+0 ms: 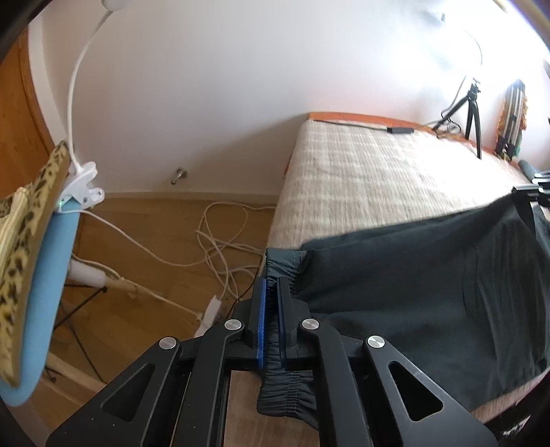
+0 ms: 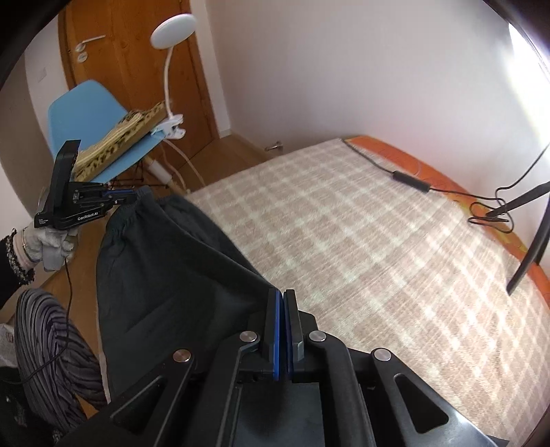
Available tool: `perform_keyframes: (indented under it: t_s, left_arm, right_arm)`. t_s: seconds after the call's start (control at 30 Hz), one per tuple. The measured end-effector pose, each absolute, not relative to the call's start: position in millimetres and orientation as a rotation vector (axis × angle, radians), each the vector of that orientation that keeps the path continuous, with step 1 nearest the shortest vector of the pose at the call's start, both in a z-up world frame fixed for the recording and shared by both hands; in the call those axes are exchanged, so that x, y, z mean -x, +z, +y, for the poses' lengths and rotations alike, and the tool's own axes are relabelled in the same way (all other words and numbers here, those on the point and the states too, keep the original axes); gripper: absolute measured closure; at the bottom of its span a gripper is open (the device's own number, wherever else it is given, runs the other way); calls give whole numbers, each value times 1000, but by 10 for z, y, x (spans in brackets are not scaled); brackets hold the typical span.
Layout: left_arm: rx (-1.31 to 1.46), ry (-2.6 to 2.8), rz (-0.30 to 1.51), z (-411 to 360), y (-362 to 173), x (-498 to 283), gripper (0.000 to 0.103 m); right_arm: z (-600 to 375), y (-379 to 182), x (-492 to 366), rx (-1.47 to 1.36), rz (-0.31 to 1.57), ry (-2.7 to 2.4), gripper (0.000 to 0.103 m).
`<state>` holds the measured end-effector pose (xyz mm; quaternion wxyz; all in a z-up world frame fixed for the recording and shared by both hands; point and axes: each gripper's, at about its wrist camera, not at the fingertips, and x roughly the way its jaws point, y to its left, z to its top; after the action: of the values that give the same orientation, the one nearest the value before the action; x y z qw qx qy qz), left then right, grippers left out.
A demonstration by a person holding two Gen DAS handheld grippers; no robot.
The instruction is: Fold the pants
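Dark grey-green pants (image 1: 412, 292) hang stretched between my two grippers over the near edge of the bed (image 1: 371, 178). My left gripper (image 1: 272, 280) is shut on the gathered elastic waistband (image 1: 285, 395), which runs between the blue pads and bunches below them. In the right wrist view the left gripper (image 2: 132, 196) holds the waistband corner at the far left, in a gloved hand (image 2: 51, 244). My right gripper (image 2: 282, 294) is shut on the other corner of the pants (image 2: 165, 275). The right gripper (image 1: 519, 191) shows only partly at the edge of the left wrist view.
The bed's plaid cover (image 2: 378, 240) carries a black cable with an adapter (image 2: 410, 180) and tripod legs (image 2: 529, 247) at the far side. Left of the bed stand a blue chair (image 2: 79, 110) with a leopard-print cushion, a clip-on lamp (image 2: 173, 31) and loose white cables (image 1: 220, 240) on the wooden floor.
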<state>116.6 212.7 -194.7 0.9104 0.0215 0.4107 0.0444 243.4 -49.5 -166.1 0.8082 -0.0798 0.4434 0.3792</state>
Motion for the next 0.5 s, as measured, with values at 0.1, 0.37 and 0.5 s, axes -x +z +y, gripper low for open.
perform_keyframes:
  t_s: [0.1,0.37,0.5]
  left_arm:
    - [-42,89,855,2148,-1974,-1312,99]
    - [-50,95,914,2198,-2194,-1550,98]
    - [-27,128,940,2291,-2191,-1485,91]
  right_arm:
    - [-514,-1658,-2513,194,916,740,103]
    - [-459,-1877,-2724,212,960,678,103]
    - [-469,-1963,-2723,181,1000,704,102]
